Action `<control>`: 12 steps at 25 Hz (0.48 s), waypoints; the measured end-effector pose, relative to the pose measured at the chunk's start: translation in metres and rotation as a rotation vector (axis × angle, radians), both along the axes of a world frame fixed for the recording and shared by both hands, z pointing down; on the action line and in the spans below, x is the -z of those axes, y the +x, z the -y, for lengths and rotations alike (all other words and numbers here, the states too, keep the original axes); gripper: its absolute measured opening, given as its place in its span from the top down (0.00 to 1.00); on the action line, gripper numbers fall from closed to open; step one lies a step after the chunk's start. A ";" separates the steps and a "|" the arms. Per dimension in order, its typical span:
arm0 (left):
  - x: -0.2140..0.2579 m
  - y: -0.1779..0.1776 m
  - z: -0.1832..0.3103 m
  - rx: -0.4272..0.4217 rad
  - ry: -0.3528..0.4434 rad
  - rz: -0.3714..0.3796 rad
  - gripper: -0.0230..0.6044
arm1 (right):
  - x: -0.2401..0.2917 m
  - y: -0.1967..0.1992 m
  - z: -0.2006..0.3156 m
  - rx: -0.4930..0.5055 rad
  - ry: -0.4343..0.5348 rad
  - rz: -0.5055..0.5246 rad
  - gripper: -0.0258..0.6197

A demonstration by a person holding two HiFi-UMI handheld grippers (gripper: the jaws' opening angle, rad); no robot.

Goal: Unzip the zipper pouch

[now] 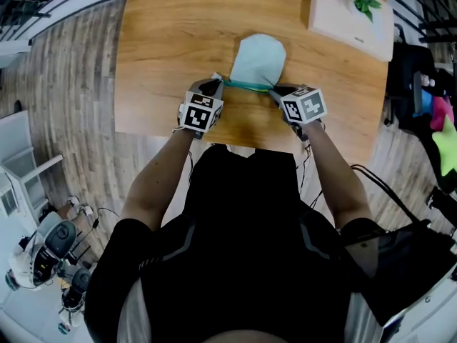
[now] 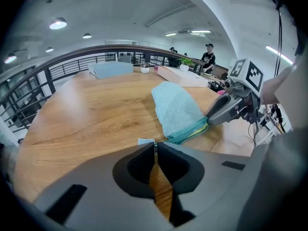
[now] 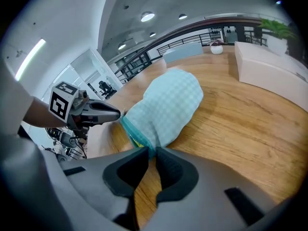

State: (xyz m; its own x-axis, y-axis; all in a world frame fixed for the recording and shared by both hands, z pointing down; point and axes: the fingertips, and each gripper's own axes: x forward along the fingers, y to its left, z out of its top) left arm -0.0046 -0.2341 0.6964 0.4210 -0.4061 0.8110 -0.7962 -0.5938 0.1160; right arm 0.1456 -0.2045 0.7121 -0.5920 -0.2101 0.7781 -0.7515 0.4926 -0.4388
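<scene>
Left tool [image 2: 155,145] tight on zipper tab [image 2: 146,141], right tool [image 3: 150,150] tight on pouch [image 3: 166,105], white box [image 1: 350,9] beyond

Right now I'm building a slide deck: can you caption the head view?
Left gripper and right gripper pinch opposite ends of the zipper on a pale blue pouch on a wooden table.

You have bright, even indoor light: round ceiling lamps [image 2: 57,23] and strip lights [image 2: 190,32] shine overhead. The bench [image 2: 96,114] shows a pale glare patch at its left in the left gripper view, and shadows are faint. All views bow at the edges, with black corners in both gripper views.
</scene>
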 end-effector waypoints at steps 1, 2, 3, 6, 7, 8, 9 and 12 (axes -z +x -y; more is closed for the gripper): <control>0.002 -0.001 0.000 -0.006 0.005 -0.004 0.91 | 0.001 0.000 -0.001 -0.002 0.006 -0.012 0.86; 0.005 -0.001 -0.001 -0.012 0.010 -0.013 0.91 | 0.002 0.001 0.000 -0.003 0.018 -0.030 0.86; 0.009 -0.002 0.000 -0.017 0.015 -0.028 0.91 | 0.002 0.003 0.000 -0.005 0.033 -0.049 0.85; 0.023 -0.005 0.003 -0.027 0.038 -0.086 0.91 | 0.007 0.012 0.001 -0.027 0.071 -0.098 0.78; 0.028 -0.007 0.004 -0.032 0.047 -0.101 0.91 | 0.010 0.014 0.001 -0.037 0.079 -0.106 0.76; 0.034 -0.009 0.005 -0.039 0.058 -0.110 0.91 | 0.015 0.016 0.000 -0.049 0.086 -0.111 0.75; 0.040 -0.011 0.007 -0.047 0.072 -0.118 0.91 | 0.022 0.017 0.000 -0.061 0.098 -0.110 0.72; 0.064 -0.016 0.017 -0.061 0.132 -0.152 0.91 | 0.054 0.020 0.008 -0.097 0.186 -0.098 0.69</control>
